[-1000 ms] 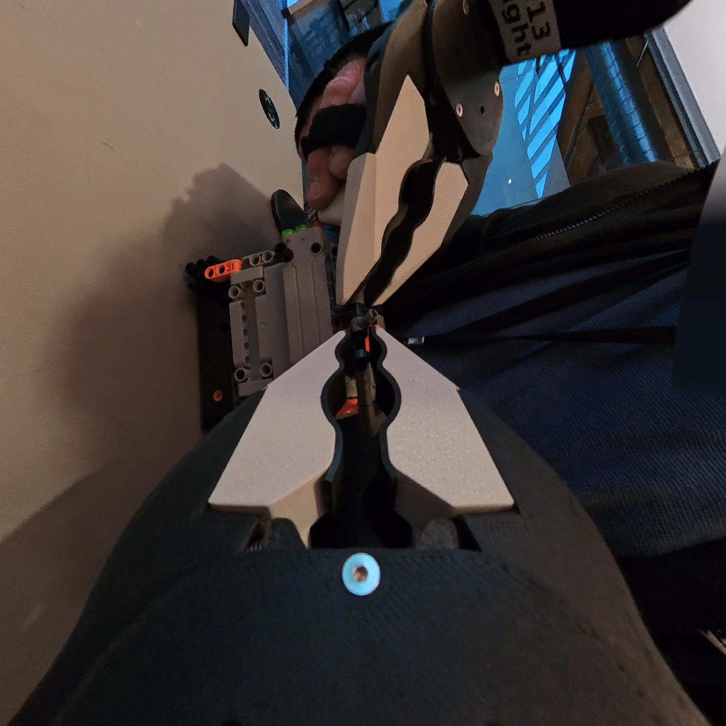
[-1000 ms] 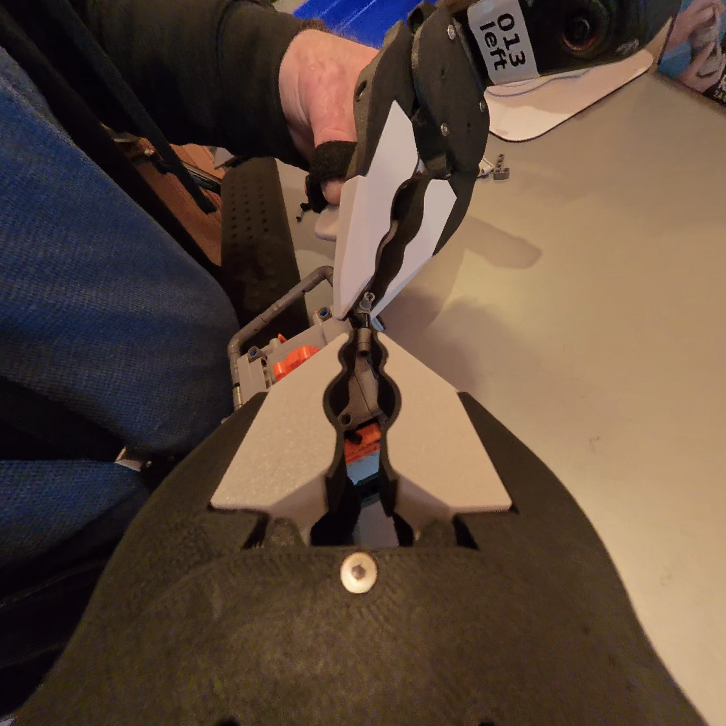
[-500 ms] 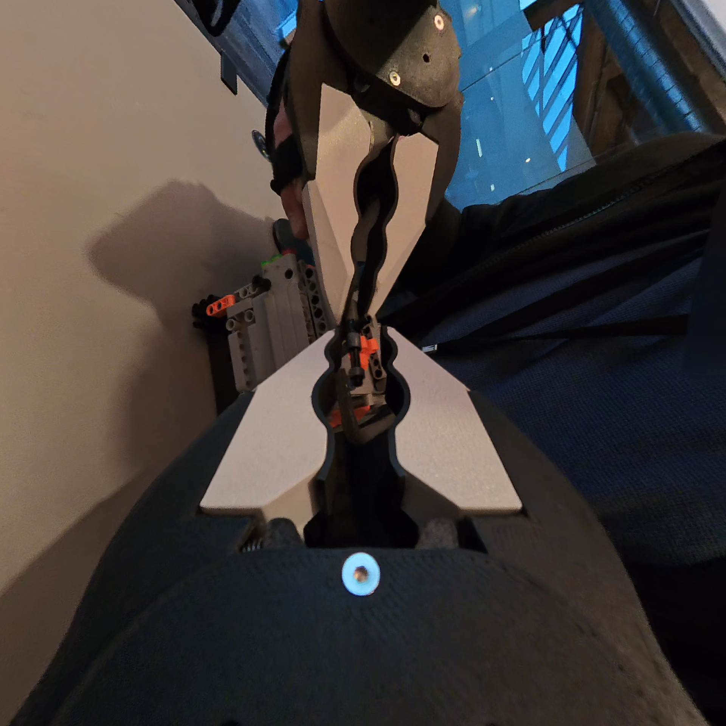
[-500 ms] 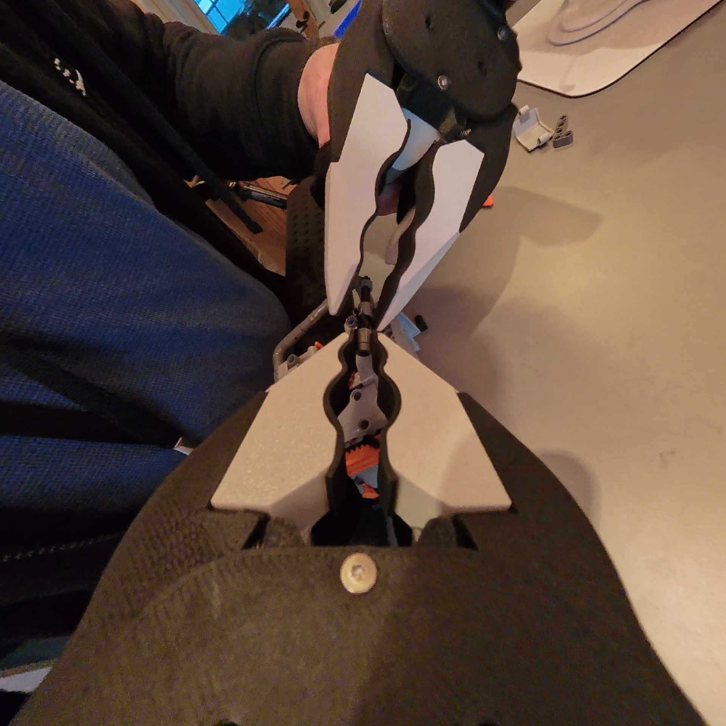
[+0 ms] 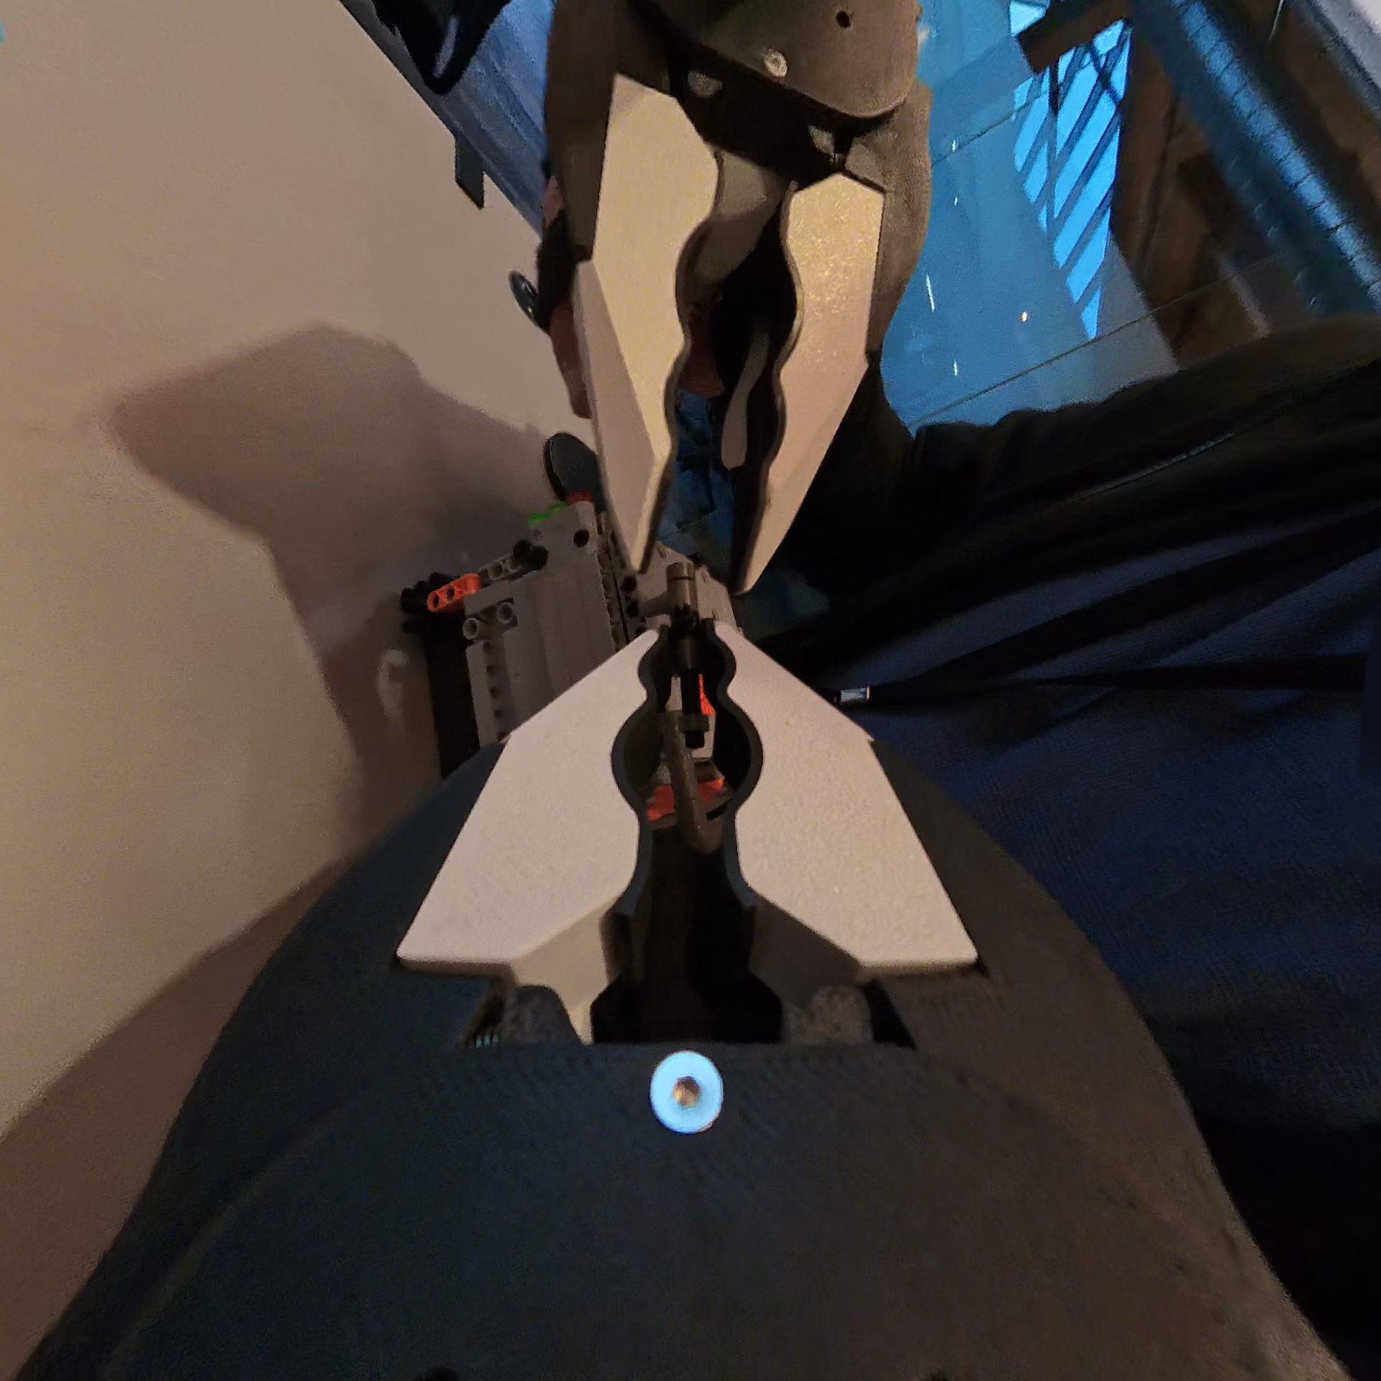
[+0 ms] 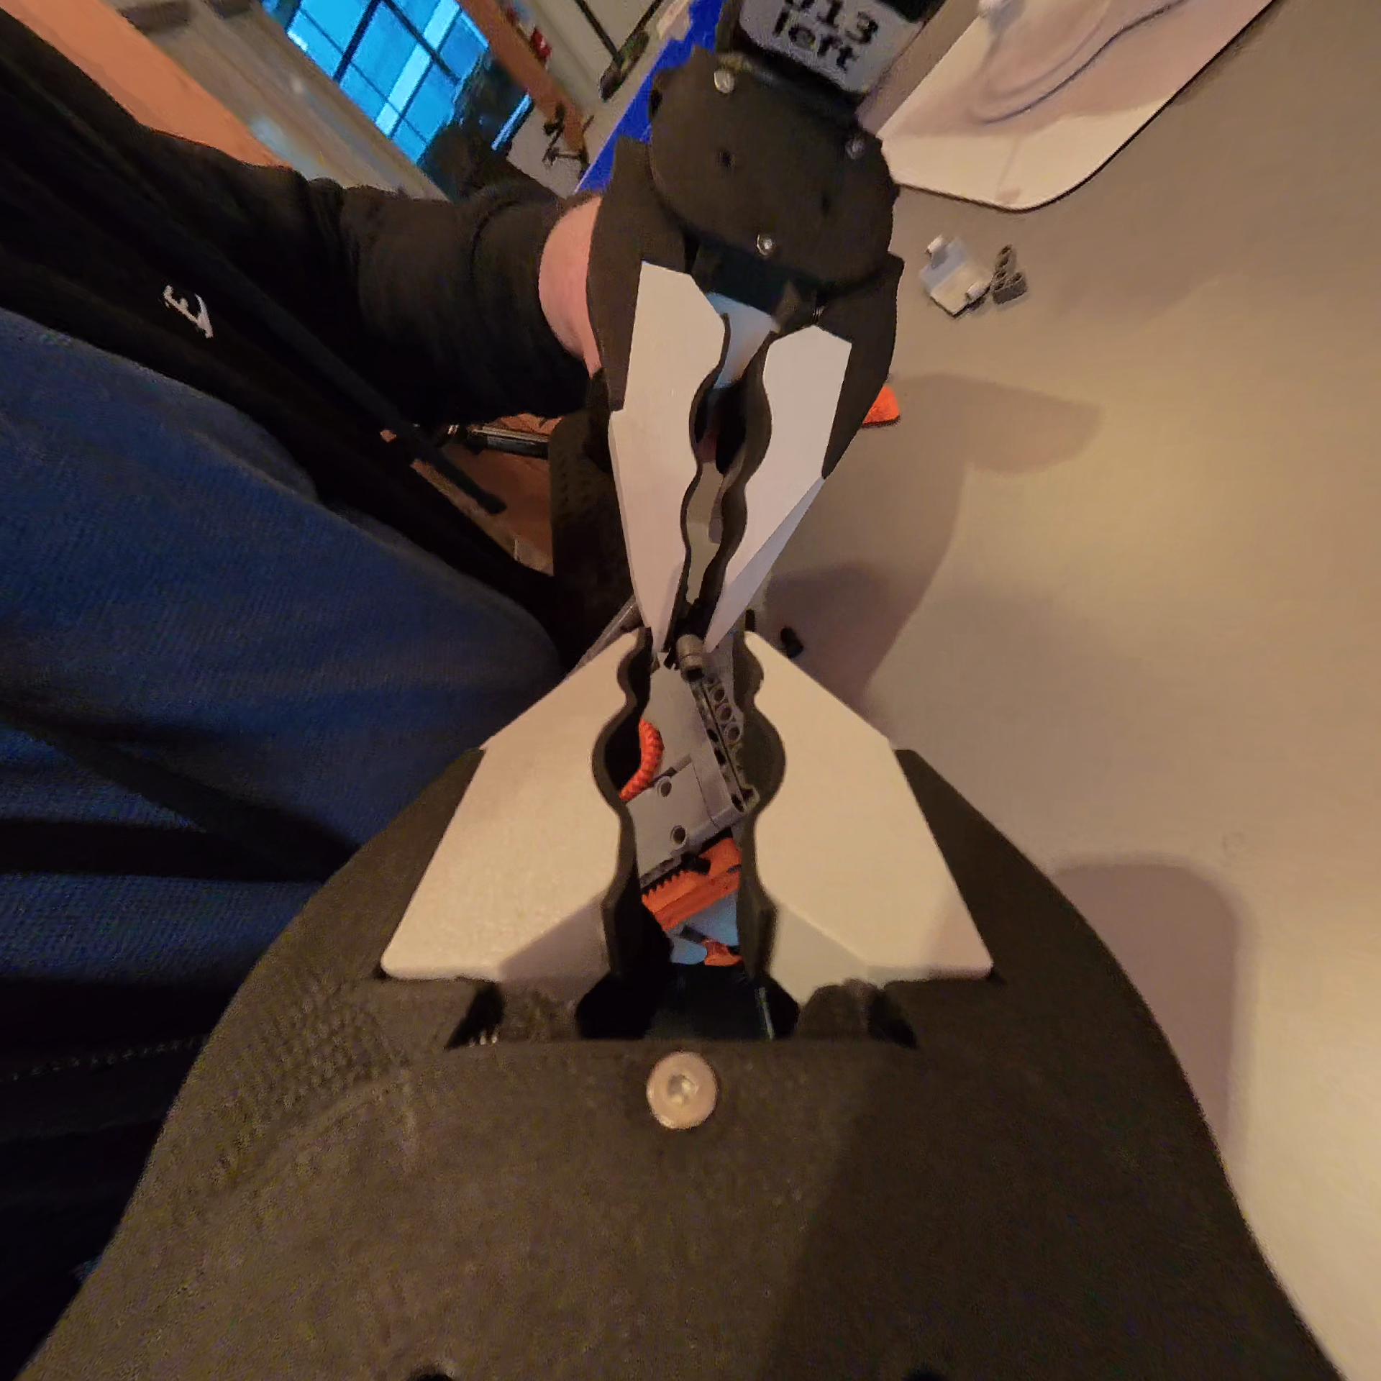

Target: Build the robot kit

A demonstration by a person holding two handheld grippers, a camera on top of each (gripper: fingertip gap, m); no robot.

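Note:
A grey, black and orange building-brick model (image 5: 538, 620) lies at the table edge, and shows between my right fingers in the right wrist view (image 6: 684, 762). A thin grey rod (image 5: 680, 583) sticks out of it. My left gripper (image 5: 686, 635) is shut on this rod; it also shows from the front in the right wrist view (image 6: 681, 644), pinching the rod's end (image 6: 691, 649). My right gripper (image 6: 696, 637) is open, facing the left one tip to tip. In the left wrist view its tips (image 5: 691, 579) stand apart on either side of the rod's end.
The beige table (image 6: 1121, 672) holds a white mat (image 6: 1046, 112) at the back, a small light grey part (image 6: 953, 280), a dark part (image 6: 1007, 275) and an orange piece (image 6: 882, 409). A person's blue clothing (image 6: 224, 598) lies close on the left, with a hand (image 6: 564, 299) behind the left gripper.
My right gripper has opened; it was shut on the rod's end before. Both grippers have swung so that they face each other more squarely. The left one stays shut on the rod.

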